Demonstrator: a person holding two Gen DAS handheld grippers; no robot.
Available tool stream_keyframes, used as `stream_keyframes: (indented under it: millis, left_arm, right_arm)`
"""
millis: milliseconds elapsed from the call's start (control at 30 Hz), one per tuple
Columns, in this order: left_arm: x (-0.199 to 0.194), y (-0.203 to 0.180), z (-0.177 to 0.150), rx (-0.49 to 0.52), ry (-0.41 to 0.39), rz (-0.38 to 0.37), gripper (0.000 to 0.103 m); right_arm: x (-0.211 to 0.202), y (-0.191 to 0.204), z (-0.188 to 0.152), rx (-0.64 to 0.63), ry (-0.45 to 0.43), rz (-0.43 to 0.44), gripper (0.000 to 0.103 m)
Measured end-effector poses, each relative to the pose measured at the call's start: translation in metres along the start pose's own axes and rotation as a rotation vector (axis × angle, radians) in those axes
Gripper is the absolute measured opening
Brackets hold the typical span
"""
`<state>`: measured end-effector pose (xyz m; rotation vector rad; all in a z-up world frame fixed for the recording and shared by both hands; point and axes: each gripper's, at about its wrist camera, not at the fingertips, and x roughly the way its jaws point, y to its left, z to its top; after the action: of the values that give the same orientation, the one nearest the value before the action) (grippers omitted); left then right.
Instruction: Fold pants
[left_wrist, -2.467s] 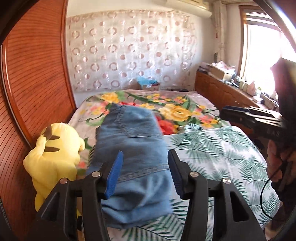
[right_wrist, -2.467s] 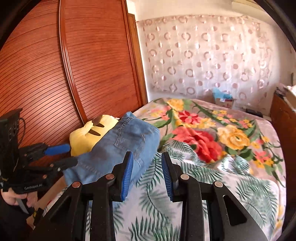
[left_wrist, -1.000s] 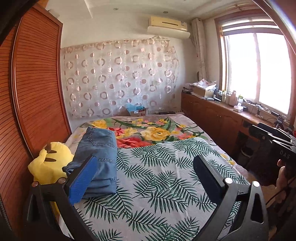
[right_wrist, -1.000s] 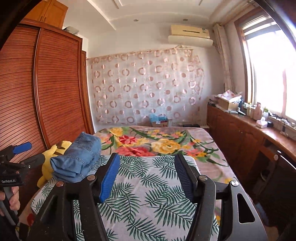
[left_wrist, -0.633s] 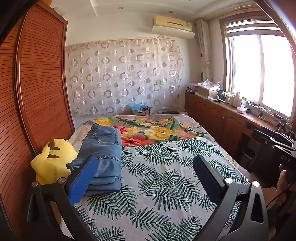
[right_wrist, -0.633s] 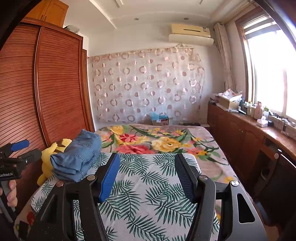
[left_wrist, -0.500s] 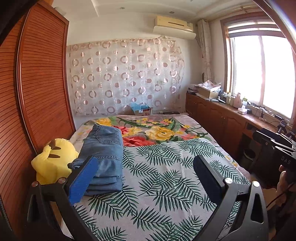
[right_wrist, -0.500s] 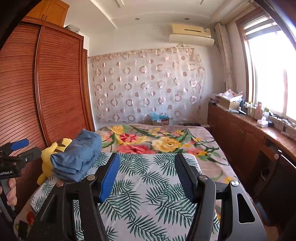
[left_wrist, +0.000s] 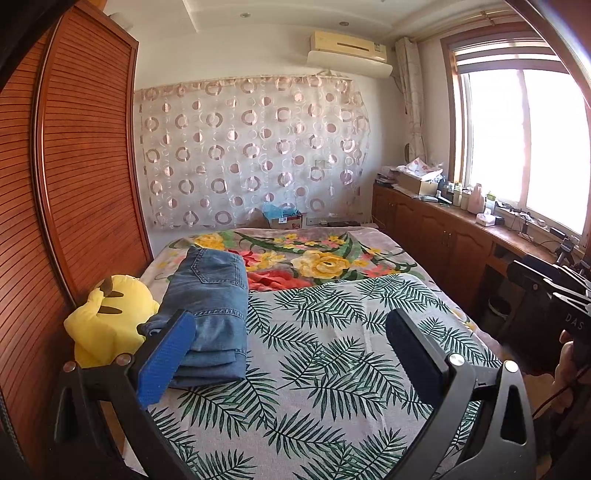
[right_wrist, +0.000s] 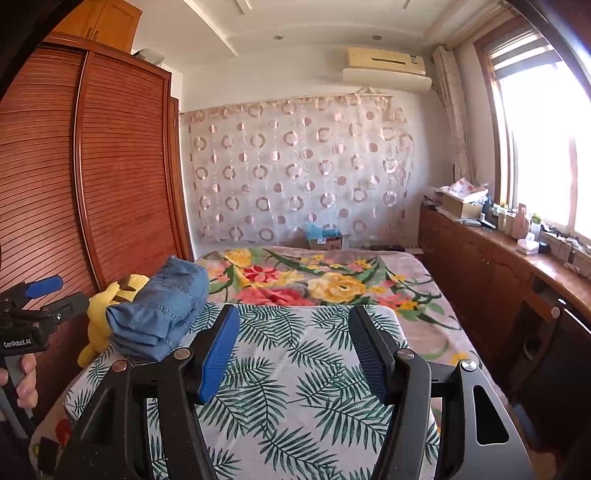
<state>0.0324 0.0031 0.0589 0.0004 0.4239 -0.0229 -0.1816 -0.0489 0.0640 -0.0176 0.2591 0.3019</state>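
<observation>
A: We see the folded jeans (left_wrist: 210, 314) stacked at the left edge of the bed (left_wrist: 332, 369), on the palm-leaf sheet (left_wrist: 325, 362), touching the yellow plush toy (left_wrist: 107, 317) beside the wooden wardrobe (left_wrist: 81, 177).

B: Our left gripper (left_wrist: 291, 347) hangs spread wide and empty; the right gripper (right_wrist: 291, 350) is parted too, grasping nothing.

A: To the right of the jeans the sheet lies bare as far as the bed's edge by the wooden cabinets (left_wrist: 443, 236).

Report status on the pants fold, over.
Left gripper open, empty. Right gripper open, empty. Jeans folded on bed beside yellow plush. Nothing in the way.
</observation>
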Motion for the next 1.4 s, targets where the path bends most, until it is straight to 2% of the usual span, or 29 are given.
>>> stream_keyframes:
  millis: [1400]
  left_arm:
    - [0.0002, -0.0033, -0.0002, 0.003, 0.000, -0.001, 0.103]
  right_arm:
    - [-0.0028, 0.0034, -0.0043, -0.004, 0.001, 0.007, 0.063]
